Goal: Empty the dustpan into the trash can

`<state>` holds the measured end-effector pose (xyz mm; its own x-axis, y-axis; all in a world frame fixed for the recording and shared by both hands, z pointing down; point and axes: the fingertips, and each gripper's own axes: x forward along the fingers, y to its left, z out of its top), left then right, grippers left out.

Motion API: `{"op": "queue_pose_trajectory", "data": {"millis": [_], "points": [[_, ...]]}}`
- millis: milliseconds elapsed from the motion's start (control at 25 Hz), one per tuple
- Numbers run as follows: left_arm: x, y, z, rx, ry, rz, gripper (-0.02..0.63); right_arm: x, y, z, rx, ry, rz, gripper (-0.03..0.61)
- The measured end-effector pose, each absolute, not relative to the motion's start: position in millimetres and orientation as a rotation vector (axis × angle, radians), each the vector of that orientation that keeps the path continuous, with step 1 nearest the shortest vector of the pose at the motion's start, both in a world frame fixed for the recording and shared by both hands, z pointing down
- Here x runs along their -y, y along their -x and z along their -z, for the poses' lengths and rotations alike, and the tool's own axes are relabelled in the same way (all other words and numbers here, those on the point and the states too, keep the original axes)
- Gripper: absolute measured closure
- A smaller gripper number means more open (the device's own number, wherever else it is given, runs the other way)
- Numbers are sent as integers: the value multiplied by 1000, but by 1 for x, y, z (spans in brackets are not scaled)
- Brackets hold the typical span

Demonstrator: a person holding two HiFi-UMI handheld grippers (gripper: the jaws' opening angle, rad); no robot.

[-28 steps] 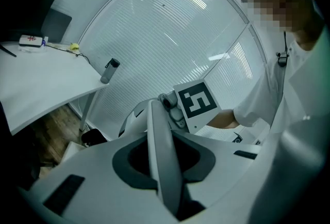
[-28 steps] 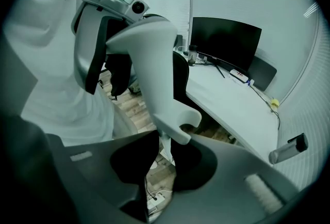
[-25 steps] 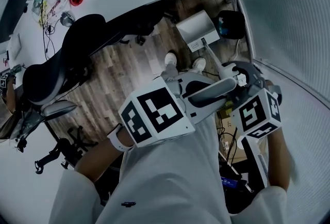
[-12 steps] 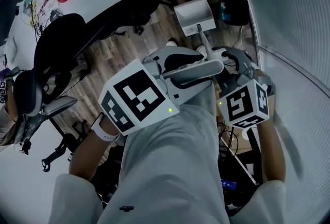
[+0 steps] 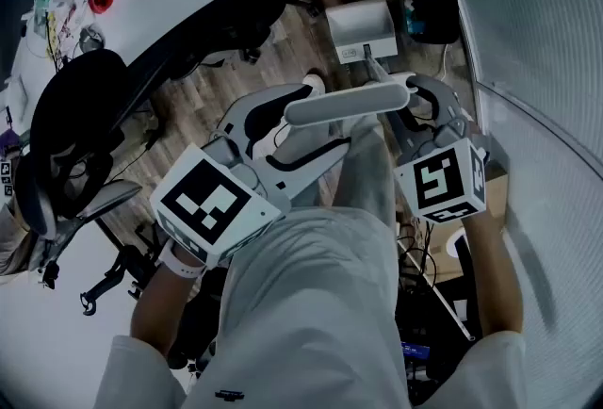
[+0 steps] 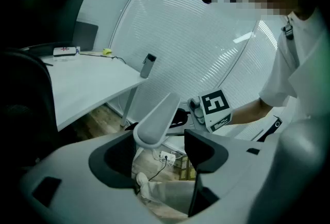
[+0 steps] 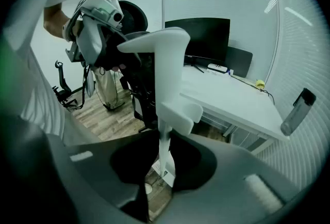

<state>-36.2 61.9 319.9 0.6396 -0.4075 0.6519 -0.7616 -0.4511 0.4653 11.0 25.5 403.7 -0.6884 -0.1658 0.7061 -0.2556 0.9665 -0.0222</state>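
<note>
I hold the handle in my right gripper, left gripper just opened wide round it, far dustpan looks not tipped yet

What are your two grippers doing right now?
Left gripper: open, just opened; dustpan handle between its jaws, ungripped.
Right gripper: shut on the dustpan handle.

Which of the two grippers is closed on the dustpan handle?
The right gripper: its jaws clamp the dustpan handle at its thin shaft. The left gripper has its jaws wide apart; they have just been opening, with the handle's top between them.
</note>
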Motion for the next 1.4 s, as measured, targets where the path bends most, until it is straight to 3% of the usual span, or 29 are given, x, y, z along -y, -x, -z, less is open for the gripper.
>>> {"op": "queue_pose_trajectory", "data": {"millis": [920, 1400], "points": [[-81, 40, -405, 1060, -1923, -706, 336, 24, -3, -506, 2414, -525, -214, 499], [-73, 41, -418, 1120, -1865, -731, 373, 33, -4, -555, 2420, -585, -260, 499]]}}
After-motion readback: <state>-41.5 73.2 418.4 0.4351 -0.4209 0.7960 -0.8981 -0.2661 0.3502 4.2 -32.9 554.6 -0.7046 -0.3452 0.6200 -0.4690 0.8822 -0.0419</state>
